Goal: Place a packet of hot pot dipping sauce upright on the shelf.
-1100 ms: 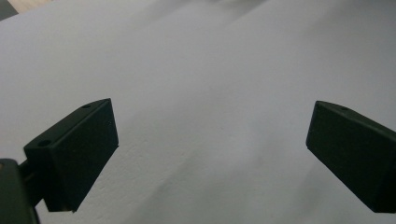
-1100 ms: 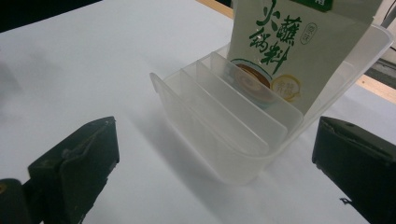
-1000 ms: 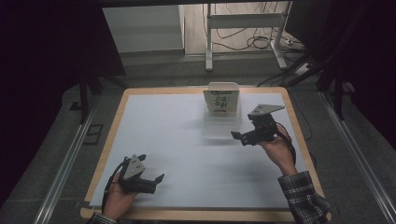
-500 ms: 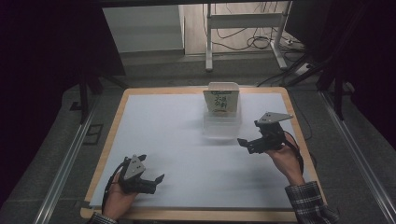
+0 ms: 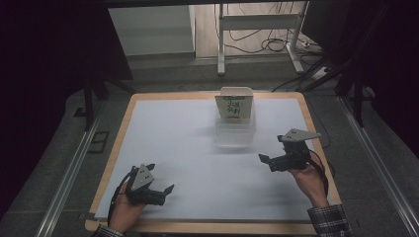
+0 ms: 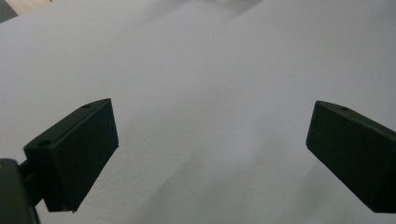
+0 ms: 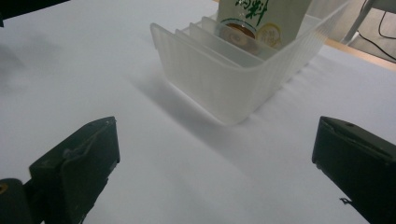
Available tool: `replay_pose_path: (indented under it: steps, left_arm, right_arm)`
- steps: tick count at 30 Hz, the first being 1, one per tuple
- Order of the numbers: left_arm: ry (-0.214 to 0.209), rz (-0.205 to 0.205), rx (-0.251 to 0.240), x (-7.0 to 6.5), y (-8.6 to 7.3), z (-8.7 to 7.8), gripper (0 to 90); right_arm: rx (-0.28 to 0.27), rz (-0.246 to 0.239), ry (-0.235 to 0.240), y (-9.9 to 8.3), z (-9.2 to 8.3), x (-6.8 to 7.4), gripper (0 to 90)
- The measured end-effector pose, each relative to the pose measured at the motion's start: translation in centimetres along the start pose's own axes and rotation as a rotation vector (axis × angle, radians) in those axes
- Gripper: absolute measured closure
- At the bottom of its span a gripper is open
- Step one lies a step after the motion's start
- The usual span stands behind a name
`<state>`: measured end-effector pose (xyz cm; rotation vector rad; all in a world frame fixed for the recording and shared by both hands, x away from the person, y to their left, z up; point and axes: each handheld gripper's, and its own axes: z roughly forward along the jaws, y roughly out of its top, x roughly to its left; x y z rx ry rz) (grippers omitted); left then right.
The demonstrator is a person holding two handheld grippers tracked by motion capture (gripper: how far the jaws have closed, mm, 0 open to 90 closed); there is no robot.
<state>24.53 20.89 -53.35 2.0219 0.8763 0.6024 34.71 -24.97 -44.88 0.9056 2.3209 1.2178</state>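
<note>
Upright, pouch (image 5: 235,106) in rack's (image 5: 234,136) far slot.

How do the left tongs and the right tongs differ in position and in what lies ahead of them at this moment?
The left tongs sit low at the near edge of the table, while the right tongs are farther in, beside the clear rack. The left tongs face bare white surface; the right tongs face the rack holding a packet. Both are open and hold nothing.
</note>
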Motion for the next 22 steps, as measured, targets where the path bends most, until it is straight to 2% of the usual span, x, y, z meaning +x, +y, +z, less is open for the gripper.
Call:
replay_pose_path:
  steps: [8,18,22]
  left_arm:
    - [-0.001,0.002,0.002,0.0,0.0,0.0,2.1]
    - [0.006,0.005,0.005,0.0,0.0,0.0,2.1]
    - [0.011,0.007,0.005,-0.1,0.1,0.1,2.1]
  right_arm:
    - [0.014,0.021,-0.001,-2.2,-0.5,0.1,1.1]
    - [0.087,0.025,-0.03,-5.1,-0.4,-0.1,1.0]
    - [0.094,0.03,-0.043,-5.6,-0.4,-0.2,1.1]
